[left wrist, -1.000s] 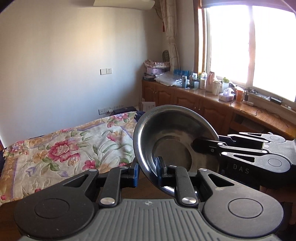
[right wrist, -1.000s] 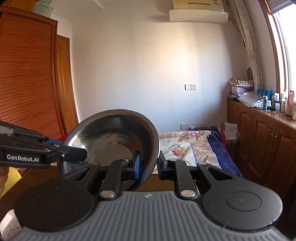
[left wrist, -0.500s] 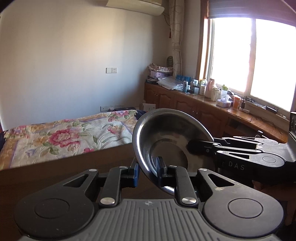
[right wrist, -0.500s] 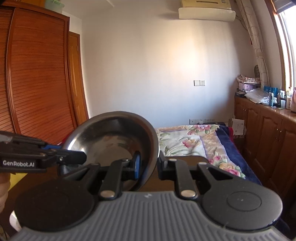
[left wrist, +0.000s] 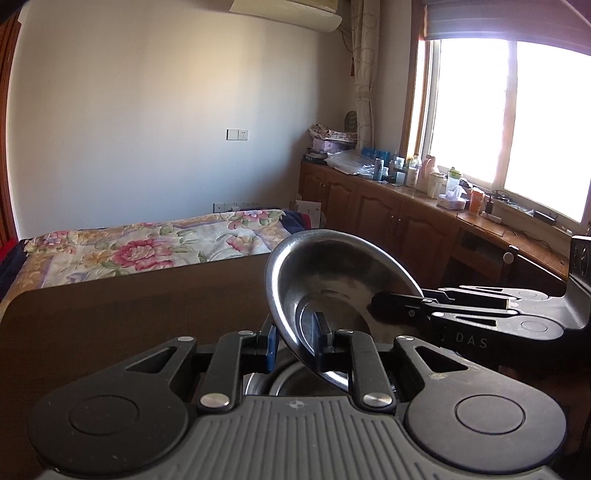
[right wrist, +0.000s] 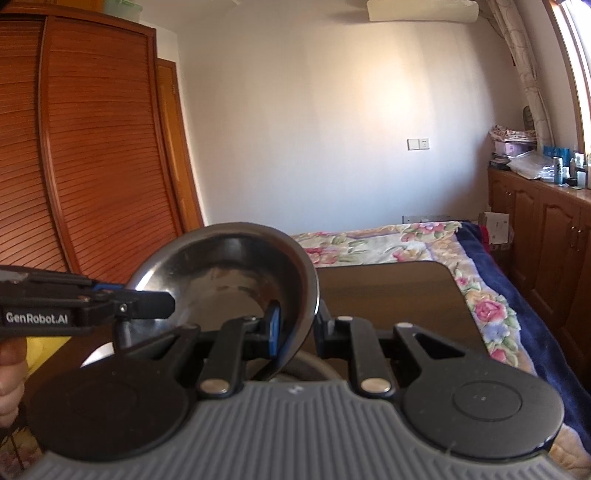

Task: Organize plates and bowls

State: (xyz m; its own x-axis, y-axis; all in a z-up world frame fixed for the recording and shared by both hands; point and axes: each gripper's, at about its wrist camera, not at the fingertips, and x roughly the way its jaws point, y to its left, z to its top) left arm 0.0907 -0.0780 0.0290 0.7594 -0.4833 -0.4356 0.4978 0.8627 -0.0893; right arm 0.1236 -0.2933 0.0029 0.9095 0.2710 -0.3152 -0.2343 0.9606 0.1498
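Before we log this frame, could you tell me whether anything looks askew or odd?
The steel bowl is held tilted, not level, with the left gripper and right gripper each pinching opposite sides of its rim. Another metal dish lies just beneath it on the dark table. Nothing is spilled or damaged.

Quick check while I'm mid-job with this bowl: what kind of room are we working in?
Most likely a bedroom in a home: a bed with a floral quilt beyond the dark table, a louvred wooden wardrobe, and a wall air conditioner.
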